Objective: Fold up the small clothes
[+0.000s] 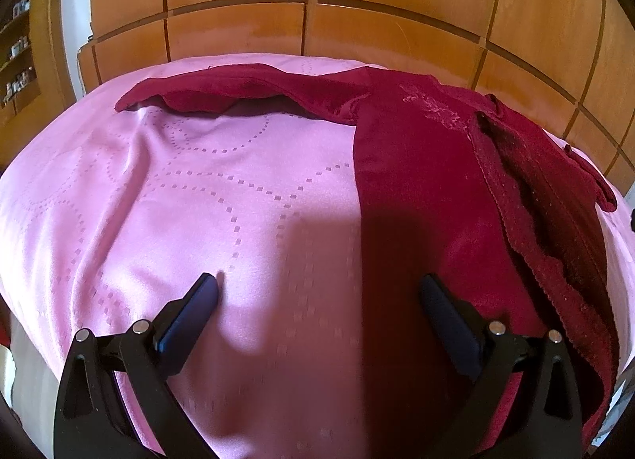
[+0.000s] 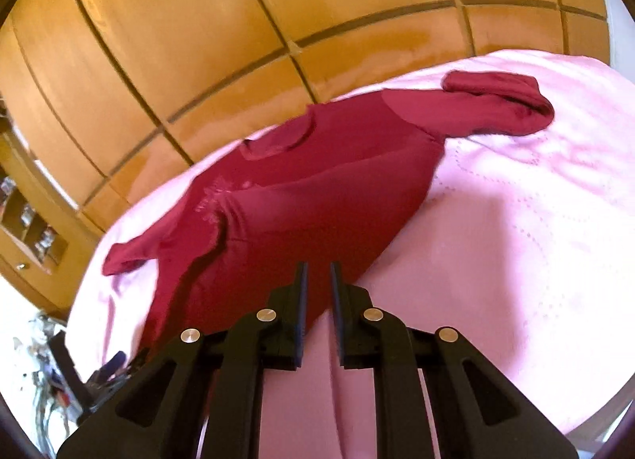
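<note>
- Red garment (image 1: 416,181): in the left wrist view we see it spread on a pink cover (image 1: 238,201) with a dotted pattern, filling the field from 12 to 4 o'clock. One sleeve runs along the far edge toward 11 o'clock.
- Its near right edge is turned back, showing a rougher, darker inner side at about 3 o'clock.
- A pale embroidered motif sits on the chest, at about 1 o'clock in the left view.
- In the right wrist view the garment (image 2: 317,189) lies diagonally from 8 to 1 o'clock. One sleeve end is bunched at 1 o'clock and the other lies at 8 o'clock on the cover (image 2: 516,220).
- Left hand-held gripper (image 1: 319,292): released, jaws wide apart. We note the left finger above bare cover and the right finger over the garment's near part. We cannot tell whether either touches.
- Right hand-held gripper (image 2: 318,284): jaws nearly closed, with a narrow gap between the pads. No cloth is visible in the gap. The tips stand over the garment's near hem at 6 o'clock.
- Wooden panels (image 1: 357,2) with dark grooves rise behind the cover, from 10 to 2 o'clock in both views.
- Shelves (image 1: 18,62) with small items show at 9 o'clock in the left view. They are too small to identify.
</note>
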The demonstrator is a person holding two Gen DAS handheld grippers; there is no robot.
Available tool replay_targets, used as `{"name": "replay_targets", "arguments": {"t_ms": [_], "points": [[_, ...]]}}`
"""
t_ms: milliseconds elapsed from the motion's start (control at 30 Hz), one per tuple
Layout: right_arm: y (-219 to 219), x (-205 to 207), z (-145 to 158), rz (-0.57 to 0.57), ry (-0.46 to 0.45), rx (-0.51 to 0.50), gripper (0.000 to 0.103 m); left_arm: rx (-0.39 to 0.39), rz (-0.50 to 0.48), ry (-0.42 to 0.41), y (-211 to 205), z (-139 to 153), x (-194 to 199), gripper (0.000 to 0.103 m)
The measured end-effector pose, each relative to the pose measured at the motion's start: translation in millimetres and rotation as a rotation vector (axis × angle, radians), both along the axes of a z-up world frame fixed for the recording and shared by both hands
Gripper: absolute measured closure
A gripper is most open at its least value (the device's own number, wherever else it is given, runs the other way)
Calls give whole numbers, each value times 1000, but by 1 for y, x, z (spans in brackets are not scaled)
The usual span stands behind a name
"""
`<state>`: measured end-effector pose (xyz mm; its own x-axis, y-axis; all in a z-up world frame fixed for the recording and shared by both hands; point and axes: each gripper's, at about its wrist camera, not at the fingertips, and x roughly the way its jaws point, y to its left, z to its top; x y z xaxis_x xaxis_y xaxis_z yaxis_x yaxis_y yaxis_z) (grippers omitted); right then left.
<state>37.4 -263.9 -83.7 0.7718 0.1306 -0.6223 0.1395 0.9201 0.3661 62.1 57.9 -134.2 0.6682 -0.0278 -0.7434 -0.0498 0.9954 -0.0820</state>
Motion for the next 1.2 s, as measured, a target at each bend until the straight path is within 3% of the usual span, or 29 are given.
{"name": "replay_targets", "arguments": {"t_ms": [67, 100, 200, 267, 367, 467, 500, 567, 633, 667, 800, 967, 1200], "points": [[16, 6, 8, 40, -35, -31, 50, 5, 9, 0, -1, 0, 0, 2], [30, 11, 15, 65, -73, -43, 13, 5, 11, 2, -1, 1, 0, 2], [71, 34, 26, 145, -132, -118, 10, -11, 16, 7, 3, 4, -3, 2], [101, 59, 25, 184, -107, -220, 13, -23, 31, 5, 7, 7, -6, 2], [132, 102, 14, 205, -47, -316, 29, -22, 41, 8, 11, 8, -7, 2], [144, 147, -14, 186, 91, -371, 42, -18, 41, 7, 13, 9, -9, 2], [143, 156, -23, 178, 132, -382, 49, -17, 39, 7, 13, 8, -9, 2], [137, 167, -41, 158, 204, -398, 74, -16, 35, 9, 13, 8, -10, 2], [123, 163, -45, 146, 189, -341, 92, -18, 33, 8, 14, 8, -9, 2], [114, 155, -42, 139, 165, -300, 96, -18, 32, 7, 14, 7, -9, 2], [75, 107, -20, 73, 66, -174, 96, -12, 13, 8, 9, 6, -8, 2], [20, 29, 2, -18, -23, -109, 96, 4, -12, -7, 0, 7, -11, 2], [-52, -63, -8, -236, -41, -27, 96, 15, -21, -9, -5, 7, -12, 2]]}}
